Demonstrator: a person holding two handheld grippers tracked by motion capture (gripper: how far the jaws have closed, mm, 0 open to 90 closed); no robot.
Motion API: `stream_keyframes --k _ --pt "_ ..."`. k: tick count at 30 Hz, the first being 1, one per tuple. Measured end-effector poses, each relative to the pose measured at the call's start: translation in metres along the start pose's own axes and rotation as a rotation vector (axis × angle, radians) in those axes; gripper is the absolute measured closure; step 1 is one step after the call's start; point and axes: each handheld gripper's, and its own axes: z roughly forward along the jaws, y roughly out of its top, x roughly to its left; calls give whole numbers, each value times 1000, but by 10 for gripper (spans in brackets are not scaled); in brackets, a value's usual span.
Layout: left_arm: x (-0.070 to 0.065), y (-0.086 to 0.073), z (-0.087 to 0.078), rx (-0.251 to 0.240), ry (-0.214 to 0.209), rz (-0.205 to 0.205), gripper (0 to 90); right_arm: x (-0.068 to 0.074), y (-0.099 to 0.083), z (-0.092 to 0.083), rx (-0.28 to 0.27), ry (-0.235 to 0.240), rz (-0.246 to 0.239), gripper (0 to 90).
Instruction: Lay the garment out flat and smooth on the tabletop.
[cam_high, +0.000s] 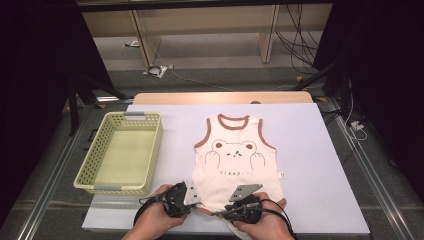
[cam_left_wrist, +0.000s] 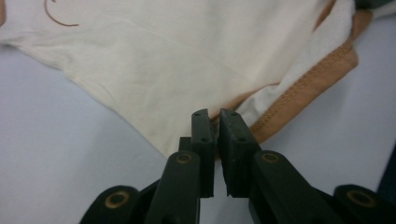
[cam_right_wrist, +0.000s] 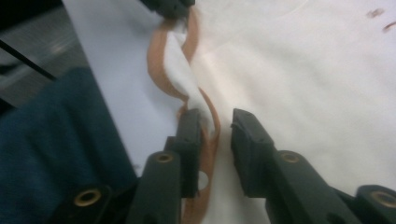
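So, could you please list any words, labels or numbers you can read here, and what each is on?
Vest: one short line of small dark print under the bear drawing, too small and blurred to read.
Small tag at the vest's side seam: too small to read.
Basket: no text that I can see.
Grippers: no text that I can see.

A wooden table (cam_high: 222, 97) carries a pale lavender-white sheet (cam_high: 310, 165) that covers nearly all of its top; a strip of bare wood shows along the far edge. Two things lie directly on the sheet. A pale yellow, perforated plastic basket (cam_high: 100, 155) sits on the left side, near the sheet's left edge. To its right, well apart from it, a cream sleeveless baby bodysuit (cam_high: 235, 155) with brown trim and a bear print lies spread flat, neck toward the far edge.
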Motion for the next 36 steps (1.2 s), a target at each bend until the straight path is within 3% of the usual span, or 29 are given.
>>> stream_keyframes --k 2,5,6,8,11,14,20,22,24,26,29,36 --pt "2 2 1 -6 3 -8 861 2 1 1 12 -43 -85 684" --pt "4 4 3 -2 21 -9 858 6 3 1 20 -80 -118 678" --pt "5 4 4 0 24 -10 859 6 3 1 15 -90 -157 683" --pt "5 5 6 4 22 -10 860 9 3 1 16 -93 -191 754" --pt "6 5 9 9 23 -13 861 16 3 1 36 -98 -315 827" --pt "9 5 11 12 21 -19 861 20 4 2 36 -106 -368 846" --pt "10 5 11 16 21 -27 856 17 4 3 26 -87 -374 844" --pt "11 5 11 23 19 -24 863 19 5 3 24 -50 -372 815" --pt "11 4 12 18 16 -35 872 21 5 7 58 -25 -398 733" --pt "11 4 12 18 15 -37 876 23 6 10 70 -21 -413 741" --pt "12 3 11 21 13 -36 894 23 7 10 68 -32 -414 844" --pt "18 -1 3 32 39 -43 898 34 9 5 24 111 -345 868"
